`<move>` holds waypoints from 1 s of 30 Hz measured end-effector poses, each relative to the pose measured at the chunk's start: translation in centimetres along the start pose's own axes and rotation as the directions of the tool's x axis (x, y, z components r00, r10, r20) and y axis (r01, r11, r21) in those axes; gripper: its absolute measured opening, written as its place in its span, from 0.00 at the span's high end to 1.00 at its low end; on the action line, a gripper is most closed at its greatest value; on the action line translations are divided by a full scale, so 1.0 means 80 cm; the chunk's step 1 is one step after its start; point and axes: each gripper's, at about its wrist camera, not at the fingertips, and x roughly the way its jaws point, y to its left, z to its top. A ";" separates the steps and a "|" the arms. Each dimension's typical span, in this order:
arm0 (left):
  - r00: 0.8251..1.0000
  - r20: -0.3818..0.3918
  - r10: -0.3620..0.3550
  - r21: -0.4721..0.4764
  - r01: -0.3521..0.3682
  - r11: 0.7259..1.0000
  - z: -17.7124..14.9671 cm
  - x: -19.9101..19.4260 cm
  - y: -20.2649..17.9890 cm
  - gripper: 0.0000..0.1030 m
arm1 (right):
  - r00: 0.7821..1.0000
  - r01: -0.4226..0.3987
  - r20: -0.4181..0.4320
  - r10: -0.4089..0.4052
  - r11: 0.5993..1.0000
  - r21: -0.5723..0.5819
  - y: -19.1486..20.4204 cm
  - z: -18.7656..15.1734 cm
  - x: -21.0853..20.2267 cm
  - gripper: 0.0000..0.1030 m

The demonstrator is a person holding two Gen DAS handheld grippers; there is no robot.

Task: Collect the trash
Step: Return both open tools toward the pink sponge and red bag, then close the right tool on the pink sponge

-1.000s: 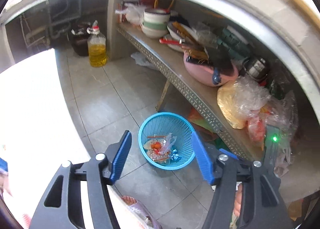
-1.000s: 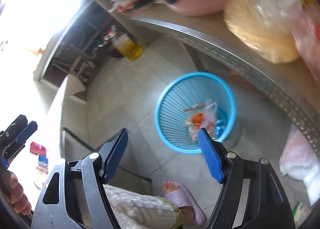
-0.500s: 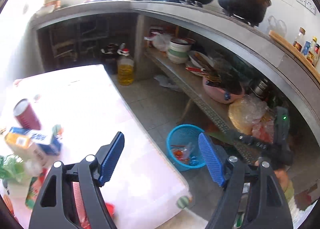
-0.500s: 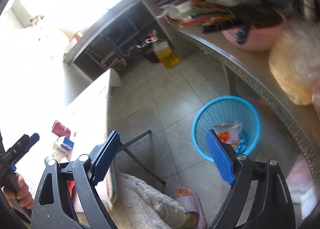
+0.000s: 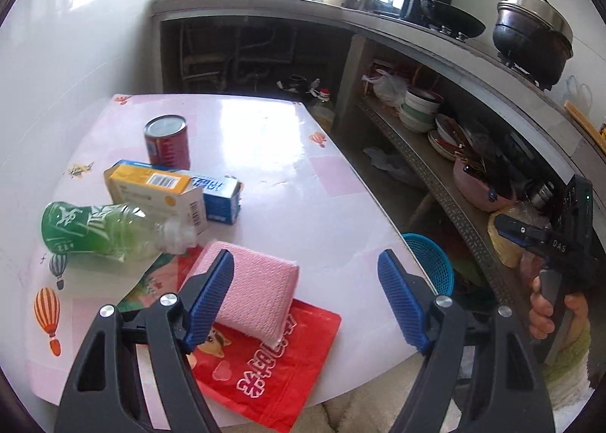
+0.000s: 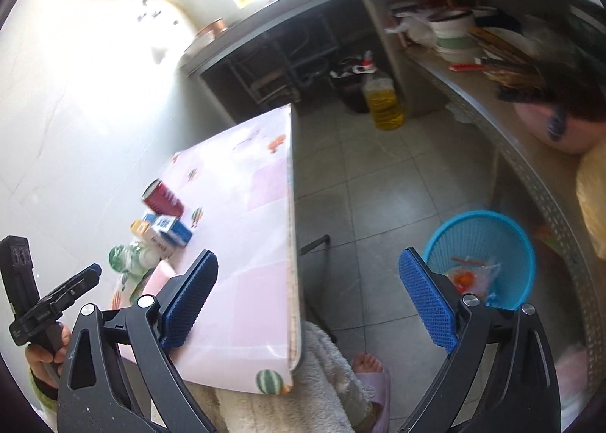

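Note:
My left gripper [image 5: 306,293] is open and empty above the near edge of the table [image 5: 265,152]. Just past its left finger lies a pink sponge [image 5: 257,289] on a red wrapper [image 5: 272,368]. Behind them lie a green bottle [image 5: 98,228], a yellow and white box [image 5: 155,190], a blue box [image 5: 219,194] and an upright red can [image 5: 166,141]. The blue trash basket [image 6: 488,255] stands on the floor with wrappers inside; it also shows in the left wrist view [image 5: 431,262]. My right gripper [image 6: 306,300] is open and empty, over the table's right edge and the floor.
A metal shelf [image 6: 503,137] with bowls, a pink basin and bags runs along the right, under a counter with a pot [image 5: 530,35]. An oil bottle [image 6: 382,99] stands on the floor. The person's slippered foot [image 6: 371,380] is below the table edge.
The left gripper has swung up and left from the basket to over the table's trash. The right gripper has risen and turned left, so the table now shows. Both stay open.

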 end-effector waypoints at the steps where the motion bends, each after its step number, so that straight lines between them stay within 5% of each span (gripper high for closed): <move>1: 1.000 0.001 0.010 -0.012 -0.010 1.000 -0.004 -0.003 0.010 0.26 | 1.000 -0.011 -0.012 0.011 1.000 -0.023 0.011 0.001 0.005 0.09; 8: 0.994 -0.015 0.108 -0.126 -0.109 0.986 -0.046 -0.027 0.079 0.26 | 0.991 -0.106 -0.104 0.084 0.968 -0.229 0.106 0.001 0.043 0.08; 15: 0.987 -0.051 0.149 -0.244 -0.157 0.957 -0.091 -0.039 0.131 0.26 | 0.951 -0.256 -0.275 0.141 0.856 -0.449 0.211 -0.016 0.093 0.08; 21: 0.989 -0.085 0.118 -0.294 -0.138 0.946 -0.118 -0.030 0.140 0.26 | 0.929 -0.292 -0.367 0.052 0.715 -0.636 0.282 -0.050 0.149 0.08; 30: 0.992 -0.119 0.043 -0.319 -0.079 0.944 -0.139 -0.009 0.136 0.26 | 0.902 -0.296 -0.428 -0.050 0.649 -0.701 0.306 -0.071 0.208 0.08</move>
